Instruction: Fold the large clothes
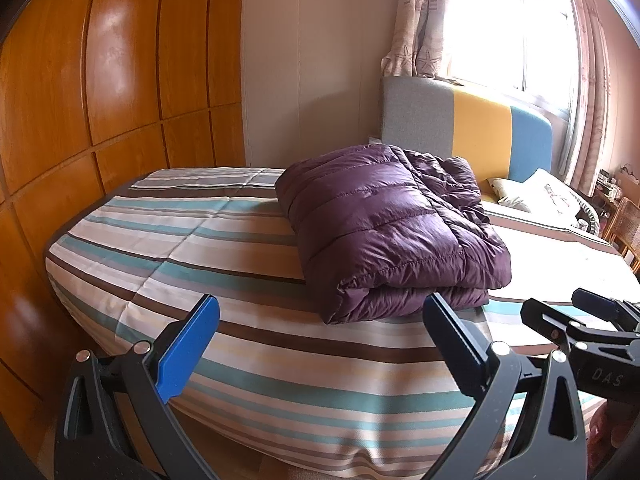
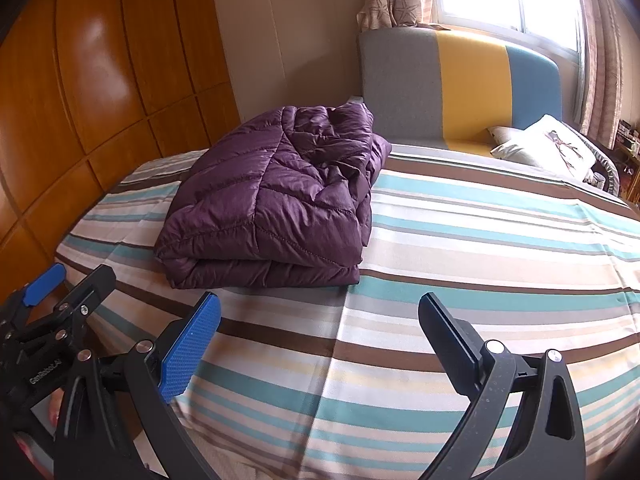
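A purple quilted down jacket (image 1: 392,228) lies folded into a thick stack on the striped bed (image 1: 192,240). In the right wrist view the same jacket (image 2: 276,200) sits left of centre on the striped bed (image 2: 480,248). My left gripper (image 1: 320,316) hovers open just in front of the jacket's near edge, holding nothing. My right gripper (image 2: 320,312) is also open and empty, pulled back from the jacket's near right corner. The right gripper (image 1: 580,316) shows at the right edge of the left wrist view, and the left gripper (image 2: 60,284) shows at the lower left of the right wrist view.
A wooden wardrobe (image 1: 100,100) stands close along the bed's left side. A grey, yellow and blue headboard (image 2: 460,84) and a pillow (image 2: 548,144) are at the far end below a curtained window (image 1: 508,28). A wicker chair (image 1: 624,228) stands at far right.
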